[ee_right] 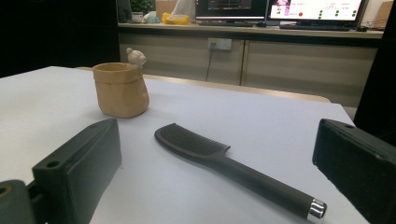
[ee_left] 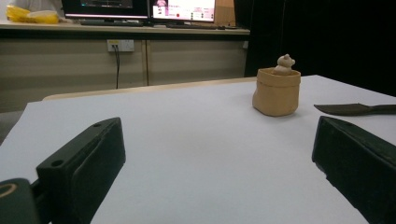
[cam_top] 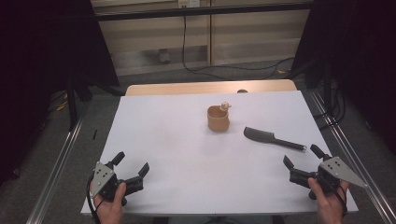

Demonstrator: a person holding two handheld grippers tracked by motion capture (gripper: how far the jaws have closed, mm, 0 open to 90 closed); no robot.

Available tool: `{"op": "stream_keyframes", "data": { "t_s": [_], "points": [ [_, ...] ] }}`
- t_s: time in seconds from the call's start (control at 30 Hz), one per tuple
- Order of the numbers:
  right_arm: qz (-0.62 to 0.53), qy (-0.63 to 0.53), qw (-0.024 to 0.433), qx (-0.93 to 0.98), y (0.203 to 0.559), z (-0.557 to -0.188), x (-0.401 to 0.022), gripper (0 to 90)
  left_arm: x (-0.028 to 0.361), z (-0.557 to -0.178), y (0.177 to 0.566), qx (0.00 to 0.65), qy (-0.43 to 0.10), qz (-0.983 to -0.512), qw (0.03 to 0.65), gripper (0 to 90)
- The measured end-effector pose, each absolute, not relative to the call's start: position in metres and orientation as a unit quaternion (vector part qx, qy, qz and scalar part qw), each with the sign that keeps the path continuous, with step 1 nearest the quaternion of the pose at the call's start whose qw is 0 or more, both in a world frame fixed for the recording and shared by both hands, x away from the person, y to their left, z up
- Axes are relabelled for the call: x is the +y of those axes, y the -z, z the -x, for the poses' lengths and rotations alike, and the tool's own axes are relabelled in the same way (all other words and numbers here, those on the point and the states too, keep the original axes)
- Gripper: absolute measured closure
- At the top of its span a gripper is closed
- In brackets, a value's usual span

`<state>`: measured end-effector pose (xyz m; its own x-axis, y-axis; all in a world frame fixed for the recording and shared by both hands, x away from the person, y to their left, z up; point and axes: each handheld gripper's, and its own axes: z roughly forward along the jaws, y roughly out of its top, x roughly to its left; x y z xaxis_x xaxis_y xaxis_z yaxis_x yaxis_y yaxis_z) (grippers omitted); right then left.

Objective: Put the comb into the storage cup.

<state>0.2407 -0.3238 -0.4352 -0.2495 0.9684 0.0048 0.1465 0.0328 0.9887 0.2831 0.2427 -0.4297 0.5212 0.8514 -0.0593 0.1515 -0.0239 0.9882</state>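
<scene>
A tan bag-shaped pot with a small animal figure on its rim stands upright near the middle of the white table. To its right lies a black comb, handle pointing toward the near right. My left gripper rests at the near left corner, open and empty; the pot is far ahead of it. At the near right my right gripper is open and empty too, just short of the comb's metal-tipped handle end, with the pot beyond it.
The white sheet covers a wooden tabletop that shows at the far edge. Metal rails run along both sides of the table. Cables lie on the floor beyond. A counter with monitors stands behind.
</scene>
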Motion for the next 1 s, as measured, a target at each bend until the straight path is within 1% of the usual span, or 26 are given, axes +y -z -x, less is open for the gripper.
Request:
{"op": "stream_keyframes", "data": {
  "t_s": [0.17,0.4,0.47,0.67,0.8,1.0],
  "points": [
    [-0.46,-0.527,0.383,0.603,0.434,-0.239,-0.324,0.5,0.242,-0.284,0.43,0.385,-0.295,-0.653,0.582,3.8],
    [-0.453,-0.532,0.38,0.606,0.434,-0.24,-0.324,0.0,0.241,-0.286,0.43,0.386,-0.295,-0.652,0.583,3.3],
    [-0.458,-0.535,0.371,0.606,0.435,-0.242,-0.322,0.0,0.241,-0.287,0.43,0.387,-0.292,-0.652,0.583,3.4],
    [-0.46,-0.527,0.377,0.607,0.435,-0.246,-0.319,0.0,0.24,-0.287,0.431,0.383,-0.288,-0.656,0.583,3.3],
    [-0.471,-0.518,0.373,0.609,0.434,-0.25,-0.316,1.1,0.239,-0.287,0.43,0.379,-0.284,-0.655,0.589,3.3],
    [-0.462,-0.521,0.374,0.612,0.428,-0.256,-0.315,0.0,0.238,-0.285,0.43,0.37,-0.286,-0.662,0.586,3.2]
  ]
}}
